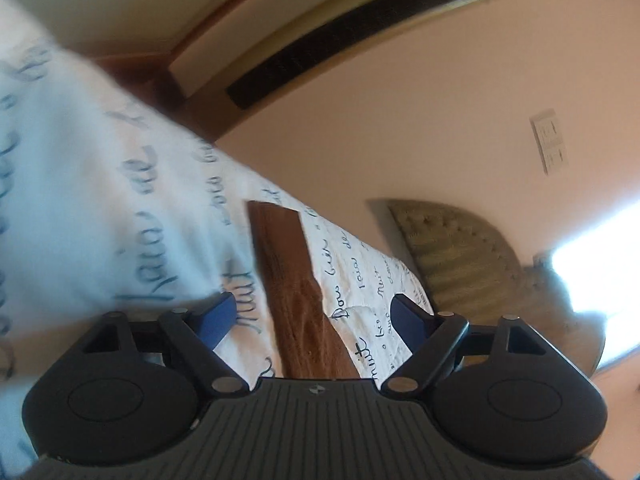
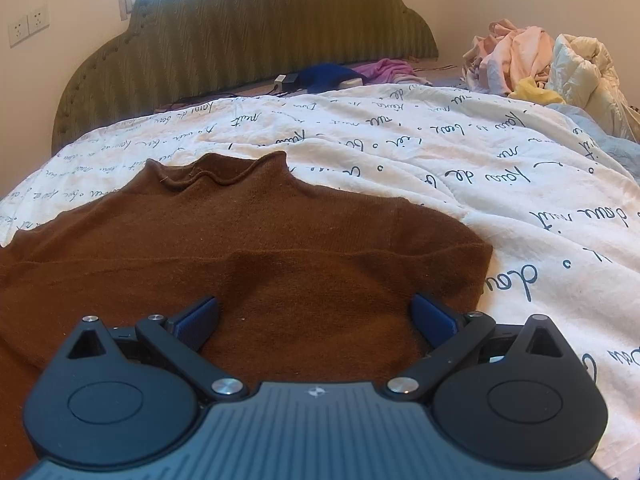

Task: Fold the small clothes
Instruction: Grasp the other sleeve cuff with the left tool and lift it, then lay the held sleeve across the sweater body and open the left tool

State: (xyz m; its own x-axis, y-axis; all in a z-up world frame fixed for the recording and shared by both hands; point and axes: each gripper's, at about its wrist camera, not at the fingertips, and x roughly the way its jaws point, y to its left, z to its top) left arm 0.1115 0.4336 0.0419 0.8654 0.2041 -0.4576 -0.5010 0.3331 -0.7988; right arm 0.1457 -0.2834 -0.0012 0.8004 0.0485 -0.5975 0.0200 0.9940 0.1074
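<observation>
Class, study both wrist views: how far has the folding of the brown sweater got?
Done: the brown sweater lies spread on the white quilt, collar toward the headboard, one fold line already across it. In hand: nothing; the right tongs and left tongs are open. Left: grasping it, finishing the folds, then the clothes pile.

I count one brown sweater (image 2: pixel 248 248) on one quilt (image 2: pixel 460 152). I have two tools, left (image 1: pixel 316 316) and right (image 2: pixel 316 316), each with two blue pads. Behind, I see one headboard (image 2: pixel 248 28), one heap of clothes (image 2: pixel 532 64), one blue garment (image 2: pixel 328 74), one purple garment (image 2: pixel 384 68) and two wall sockets (image 2: pixel 28 24).
</observation>
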